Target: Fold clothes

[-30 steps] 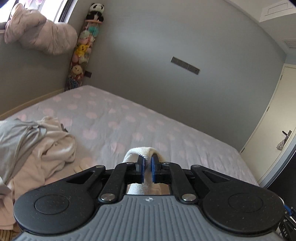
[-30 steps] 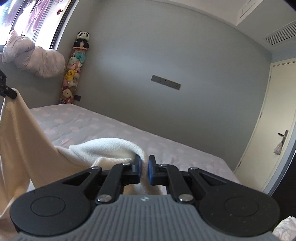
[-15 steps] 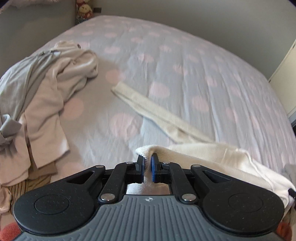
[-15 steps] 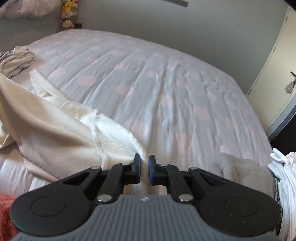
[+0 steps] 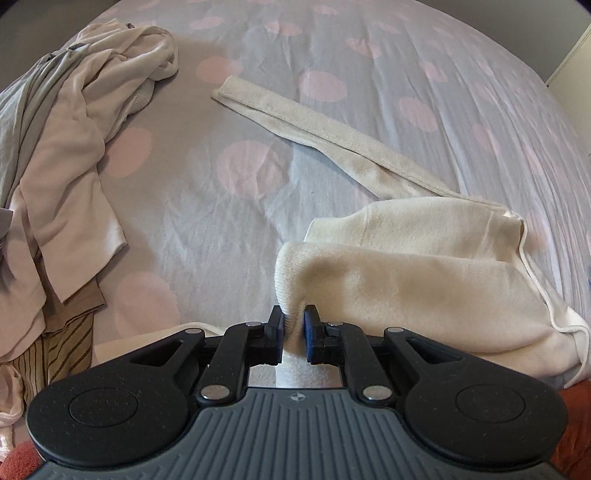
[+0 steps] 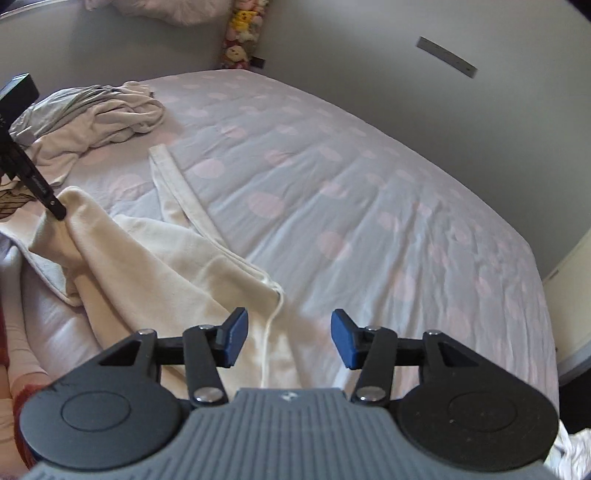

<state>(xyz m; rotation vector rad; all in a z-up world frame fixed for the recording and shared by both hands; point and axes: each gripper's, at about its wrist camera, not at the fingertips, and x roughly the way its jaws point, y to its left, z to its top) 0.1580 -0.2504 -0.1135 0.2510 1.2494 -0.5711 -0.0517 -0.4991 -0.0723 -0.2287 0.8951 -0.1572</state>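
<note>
1. My left gripper (image 5: 294, 325) pinches a ribbed edge of the cream garment (image 5: 417, 277), jaws closed on the fabric.
2. My right gripper (image 6: 288, 341) hangs with its jaws spread wide, holding nothing, just above the garment's hem.
3. The garment lies on the bed (image 6: 351, 206) near its front edge, one sleeve (image 5: 314, 122) stretching toward the clothes pile (image 5: 66, 147) at the left edge.

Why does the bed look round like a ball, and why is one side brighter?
Left wrist view: the fisheye lens bulges the polka-dot bedsheet into a dome; a soft shadow lies under the cream sweater. Right wrist view: the wall bends too, daylight brightens the sheet's right side, and the far plush toys look slightly blurry.
</note>
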